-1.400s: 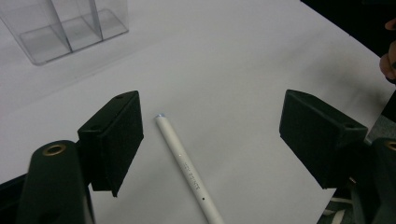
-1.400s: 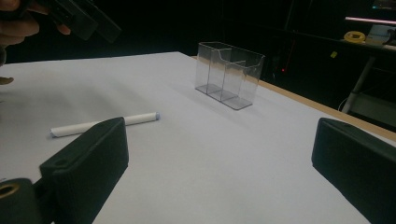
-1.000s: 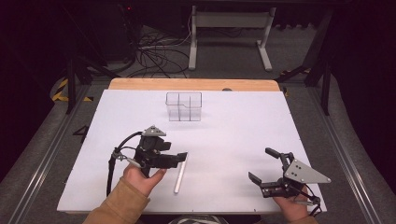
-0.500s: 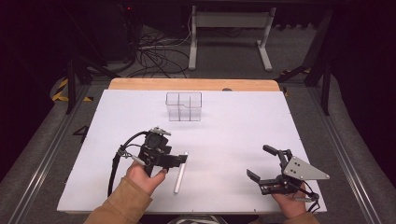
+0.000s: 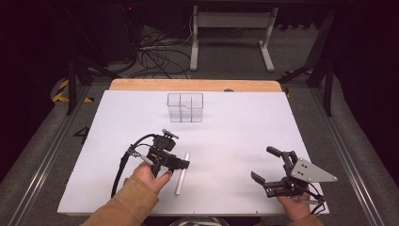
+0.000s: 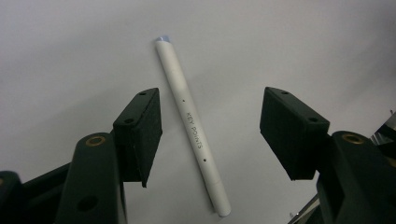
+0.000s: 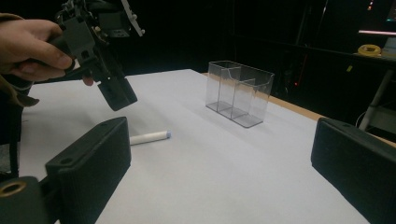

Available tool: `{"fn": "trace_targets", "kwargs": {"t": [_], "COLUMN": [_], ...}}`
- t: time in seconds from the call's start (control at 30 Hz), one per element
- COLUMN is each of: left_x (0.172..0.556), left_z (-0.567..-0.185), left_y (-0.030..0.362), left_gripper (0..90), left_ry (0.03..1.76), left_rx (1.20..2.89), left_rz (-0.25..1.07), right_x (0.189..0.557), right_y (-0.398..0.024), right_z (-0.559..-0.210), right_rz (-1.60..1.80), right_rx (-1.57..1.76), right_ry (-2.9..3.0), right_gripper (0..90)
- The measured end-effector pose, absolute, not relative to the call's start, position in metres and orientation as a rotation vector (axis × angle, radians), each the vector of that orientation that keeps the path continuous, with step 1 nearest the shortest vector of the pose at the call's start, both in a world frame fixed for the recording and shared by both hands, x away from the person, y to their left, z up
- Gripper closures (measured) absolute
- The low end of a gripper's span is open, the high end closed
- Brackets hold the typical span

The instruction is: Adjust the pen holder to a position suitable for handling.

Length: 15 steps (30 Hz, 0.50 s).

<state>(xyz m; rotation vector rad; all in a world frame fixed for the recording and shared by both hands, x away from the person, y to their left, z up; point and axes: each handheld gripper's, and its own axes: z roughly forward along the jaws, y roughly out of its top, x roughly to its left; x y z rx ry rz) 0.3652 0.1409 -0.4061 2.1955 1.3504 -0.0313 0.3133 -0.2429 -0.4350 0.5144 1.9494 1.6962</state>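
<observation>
1. High view. White pen [image 5: 182, 173] lies flat on the white table [image 5: 235, 141], near the front edge, left of centre. Left gripper [image 5: 181, 164] sits over the pen's middle, held by the left hand [image 5: 149, 175]. Right gripper [image 5: 270, 165] rests near the front right corner, jaws spread, nothing between them, well apart from the pen. Clear divided box [image 5: 185, 107] stands upright towards the far edge, just before the wooden strip [image 5: 195, 85].

2. Left gripper view. Pen [image 6: 192, 126] lies between the two black jaws, touching neither; gaps show on both sides. Jaws stand apart and have just been closing. Lettering "KEY POINTS" reads along the barrel, and a pale blue tip points away from the camera.

3. Right gripper view. Own jaws stand wide at the lower corners with bare table between them. Left gripper [image 7: 116, 93] hangs tilted above the pen [image 7: 149, 137], one pad clear of the surface. Box [image 7: 239, 93] shows inner partitions.
</observation>
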Motion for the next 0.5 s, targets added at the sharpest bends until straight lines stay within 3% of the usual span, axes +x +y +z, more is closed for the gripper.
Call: {"fn": "trace_targets", "kwargs": {"t": [0.5], "left_x": [0.3744], "left_z": [-0.4157], "left_y": [0.1384], "left_gripper": [40.4], "left_ry": [1.437], "left_rx": [2.196], "left_rz": [-0.094], "right_x": [0.3121], "right_y": [-0.2443], "right_z": [-0.4346], "right_rz": [1.712], "right_rx": [0.519], "right_ry": [1.943], "right_gripper": [5.1]}}
